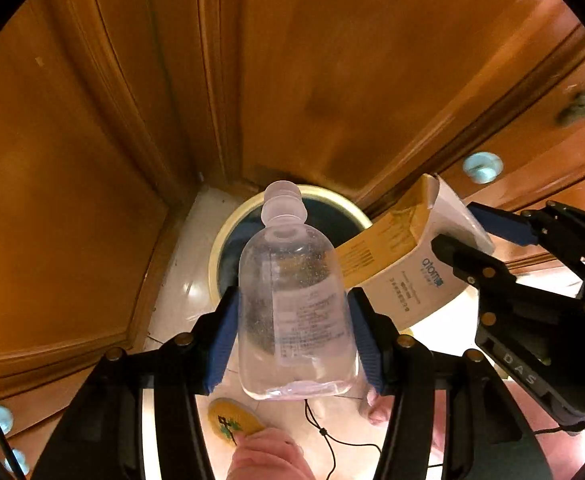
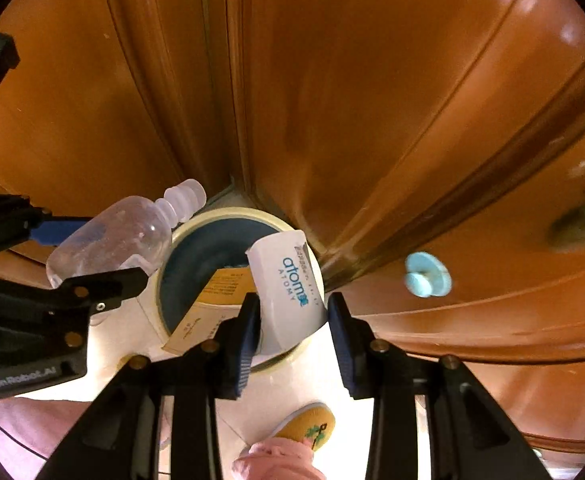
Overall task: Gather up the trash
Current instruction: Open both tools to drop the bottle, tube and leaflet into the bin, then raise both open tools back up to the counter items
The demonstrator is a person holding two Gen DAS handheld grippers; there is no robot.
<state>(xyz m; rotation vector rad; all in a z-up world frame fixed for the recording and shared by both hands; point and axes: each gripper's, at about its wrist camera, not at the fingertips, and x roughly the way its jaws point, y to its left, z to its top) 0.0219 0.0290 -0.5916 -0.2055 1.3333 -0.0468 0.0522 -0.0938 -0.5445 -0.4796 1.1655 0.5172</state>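
Note:
A clear plastic bottle (image 1: 292,312) sits between the blue pads of my left gripper (image 1: 294,300), which is shut on its body, neck pointing away. Below it on the floor stands a round bin (image 1: 228,232) with a cream rim and a dark blue inside. At the right, my right gripper (image 1: 456,226) is shut on a white and yellow carton (image 1: 404,276) marked "atomy". In the right wrist view the carton (image 2: 288,284) hangs over the bin (image 2: 228,213) between the pads of the right gripper (image 2: 292,300). The left gripper (image 2: 118,248) holds the bottle (image 2: 112,240) over the bin's left rim.
Orange-brown wooden cabinet doors (image 1: 332,80) with pale blue knobs (image 1: 482,167) close in behind and beside the bin in a corner. The floor is white tile (image 1: 180,280). A person's yellow slipper (image 2: 308,424) and pink trouser leg are just below the grippers, with a thin black cord (image 1: 332,440).

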